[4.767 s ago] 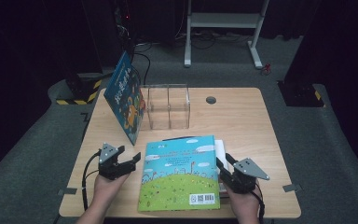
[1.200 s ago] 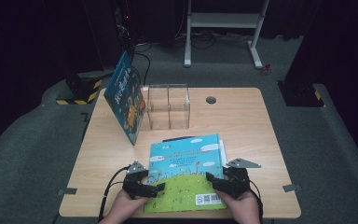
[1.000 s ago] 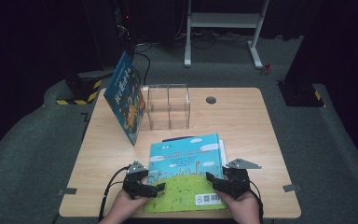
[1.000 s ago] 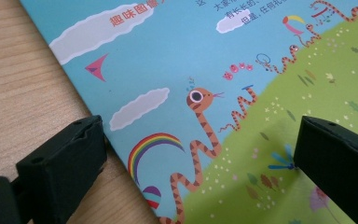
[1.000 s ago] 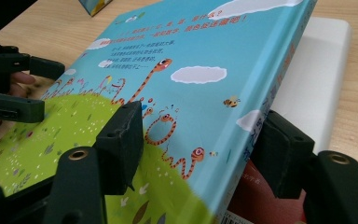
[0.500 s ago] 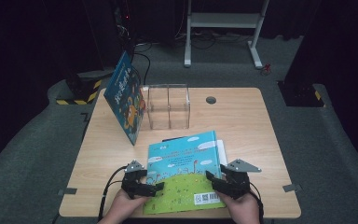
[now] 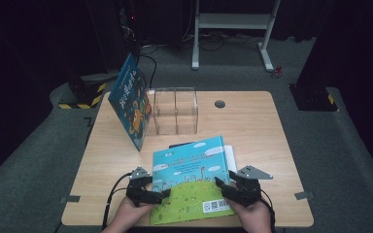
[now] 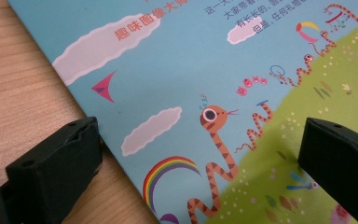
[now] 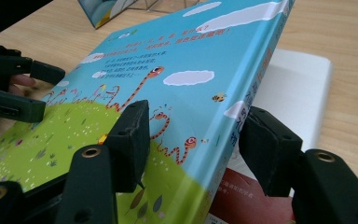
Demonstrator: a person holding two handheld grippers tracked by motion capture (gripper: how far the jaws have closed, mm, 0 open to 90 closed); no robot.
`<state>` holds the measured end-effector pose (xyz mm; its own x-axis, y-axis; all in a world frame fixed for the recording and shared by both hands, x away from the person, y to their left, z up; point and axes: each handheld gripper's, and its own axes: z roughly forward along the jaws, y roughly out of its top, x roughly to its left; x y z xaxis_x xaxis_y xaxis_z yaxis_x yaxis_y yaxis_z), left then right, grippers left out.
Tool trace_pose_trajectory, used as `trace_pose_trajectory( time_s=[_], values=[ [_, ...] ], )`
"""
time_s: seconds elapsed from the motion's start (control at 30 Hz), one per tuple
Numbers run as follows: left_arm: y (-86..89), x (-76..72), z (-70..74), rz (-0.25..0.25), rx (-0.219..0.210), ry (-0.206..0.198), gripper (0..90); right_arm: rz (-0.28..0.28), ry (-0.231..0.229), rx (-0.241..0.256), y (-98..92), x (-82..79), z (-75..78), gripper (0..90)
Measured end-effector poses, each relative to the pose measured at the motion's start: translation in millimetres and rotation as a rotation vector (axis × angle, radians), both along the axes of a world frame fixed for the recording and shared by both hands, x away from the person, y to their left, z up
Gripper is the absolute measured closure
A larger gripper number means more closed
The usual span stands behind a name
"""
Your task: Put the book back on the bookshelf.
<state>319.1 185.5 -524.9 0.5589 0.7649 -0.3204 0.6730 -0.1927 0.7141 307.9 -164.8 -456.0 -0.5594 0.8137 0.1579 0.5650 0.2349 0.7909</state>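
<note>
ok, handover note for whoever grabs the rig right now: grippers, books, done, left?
Left gripper: open, jaws straddling the left edge of the picture book, one over the table, one over the cover.
Right gripper: open, jaws either side of the book's spine edge, which is raised off the stack under it.
A second book leans against the left side of the clear divided holder.
Done: one book by the holder.
Left: probably grip and lift this book, then move it to the holder.

Left gripper (image 7: pixel 161 194) and right gripper (image 7: pixel 221 186) low at the near tabletop edge, jaws parted and pointing inward toward each other, hands behind them.
</note>
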Motion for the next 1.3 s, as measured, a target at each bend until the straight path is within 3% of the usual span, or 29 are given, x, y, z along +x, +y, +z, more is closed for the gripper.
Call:
trace_pose_trajectory(
  time_s=[0.17, 0.33, 0.47, 0.67, 0.83, 0.93, 1.0, 1.13, 1.3],
  values=[
    [-2.9, -0.8, 0.3, -0.001, 0.024, -0.008, 0.3, -0.020, 0.100, 0.022, -5.3, 8.8, -7.7, 43.4],
    [-3.1, 0.5, 0.7, -0.002, 0.028, -0.006, 0.3, -0.018, 0.138, 0.040, -7.2, 13.7, -7.8, 42.4],
    [-3.9, 3.6, 2.0, -0.018, 0.040, -0.011, 0.3, 0.002, 0.128, 0.031, -6.7, 19.1, -9.3, 36.9],
    [-7.9, 15.2, 3.3, -0.042, 0.049, -0.032, 0.4, 0.028, 0.205, 0.058, -1.0, 33.7, -14.2, 28.9],
    [-10.2, 18.5, 2.8, -0.034, 0.036, -0.039, 0.3, 0.015, 0.210, 0.056, 0.3, 34.6, -13.8, 28.0],
    [-7.4, 17.3, 2.2, -0.030, 0.021, 0.006, 0.4, 0.014, 0.205, 0.054, -0.3, 33.5, -14.4, 28.3],
    [-4.2, 10.6, 2.2, -0.038, 0.019, 0.015, 2.1, 0.012, 0.210, 0.056, -0.8, 33.1, -14.3, 28.7],
    [-6.3, -0.2, 1.6, -0.037, 0.020, 0.008, 1.3, 0.010, 0.203, 0.057, -0.8, 32.1, -14.4, 29.3],
    [-5.9, 0.0, 0.7, -0.047, 0.021, -0.003, 0.8, 0.015, 0.197, 0.078, -4.2, 30.7, -12.2, 36.7]
  ],
)
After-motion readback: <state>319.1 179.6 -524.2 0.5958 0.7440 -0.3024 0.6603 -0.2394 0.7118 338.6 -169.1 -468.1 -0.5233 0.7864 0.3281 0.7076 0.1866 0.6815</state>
